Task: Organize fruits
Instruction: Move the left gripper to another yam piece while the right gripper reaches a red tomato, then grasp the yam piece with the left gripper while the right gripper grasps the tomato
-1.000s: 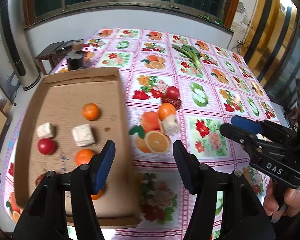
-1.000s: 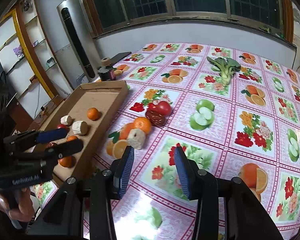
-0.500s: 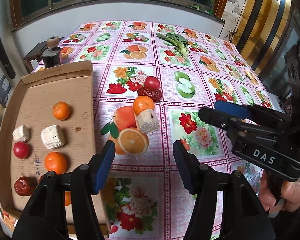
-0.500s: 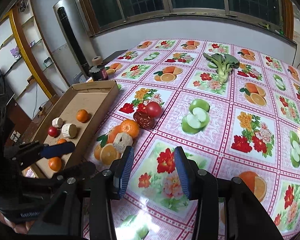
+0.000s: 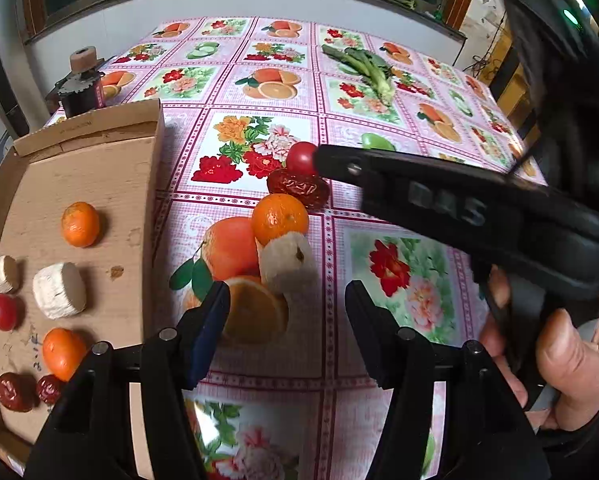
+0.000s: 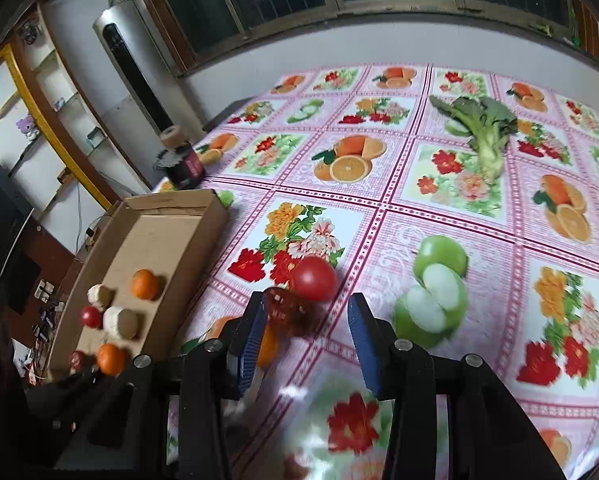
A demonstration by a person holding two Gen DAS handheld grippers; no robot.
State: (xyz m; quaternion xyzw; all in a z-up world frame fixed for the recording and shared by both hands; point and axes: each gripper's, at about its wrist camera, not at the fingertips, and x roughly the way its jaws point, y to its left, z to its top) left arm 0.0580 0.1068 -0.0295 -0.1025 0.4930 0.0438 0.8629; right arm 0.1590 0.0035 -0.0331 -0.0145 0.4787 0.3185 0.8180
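Hovering over bench [image 6: 419,216]: right tool [image 6: 305,336] spread, empty, date [image 6: 289,312] between fingers, tomato [image 6: 313,278] at 12 o'clock; left tool [image 5: 285,320] spread, empty.

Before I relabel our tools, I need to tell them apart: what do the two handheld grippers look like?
Both are black plastic frames with two fingers lined with blue ribbed pads and silver screw heads at the finger bases. The left gripper is seen from its own camera. The right gripper also shows from the side in the left wrist view, with raised letters on its body, blurred here.
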